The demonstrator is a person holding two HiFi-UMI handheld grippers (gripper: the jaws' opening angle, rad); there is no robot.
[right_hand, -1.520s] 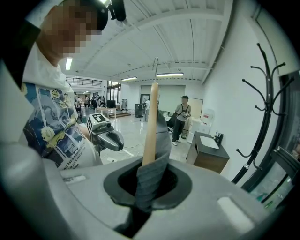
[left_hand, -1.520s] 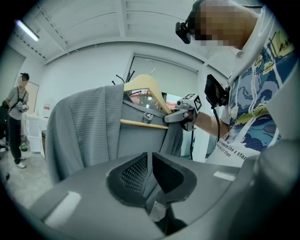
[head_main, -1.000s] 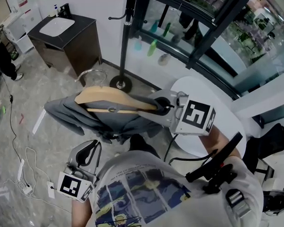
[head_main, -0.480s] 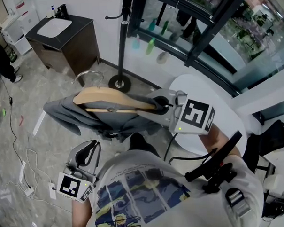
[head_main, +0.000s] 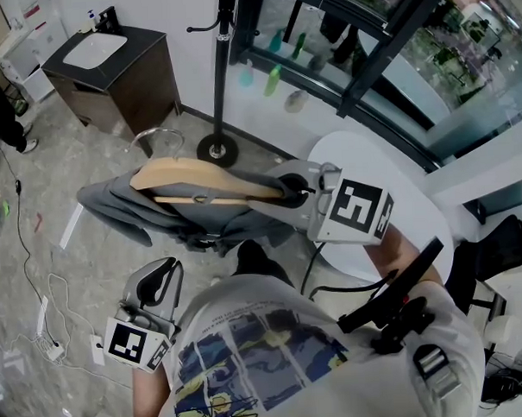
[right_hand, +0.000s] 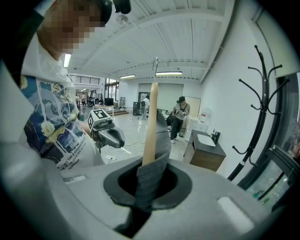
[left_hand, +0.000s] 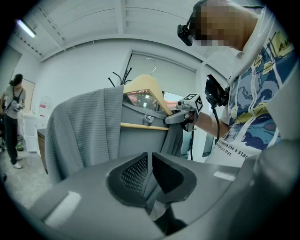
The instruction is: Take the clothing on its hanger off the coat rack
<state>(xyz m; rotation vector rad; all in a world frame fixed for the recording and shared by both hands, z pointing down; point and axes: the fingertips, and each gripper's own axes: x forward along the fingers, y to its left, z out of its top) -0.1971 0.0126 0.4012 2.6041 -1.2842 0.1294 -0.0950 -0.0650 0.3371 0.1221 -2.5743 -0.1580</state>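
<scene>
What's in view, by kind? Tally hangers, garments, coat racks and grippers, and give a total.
Hanger: 1
Garment: 1
Coat rack: 1
Grippers: 2, the left gripper and the right gripper
Total: 5

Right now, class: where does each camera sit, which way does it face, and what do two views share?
Head view: on the person's head, looking steeply down at the grey garment on its hanger; torso, left gripper, right gripper show.
Left gripper view: on the left gripper, facing the garment; shut fingers show.
Right gripper view: on the right gripper, looking along the hanger; fingers clamp the garment.
Shared: each gripper view shows the other gripper.
</scene>
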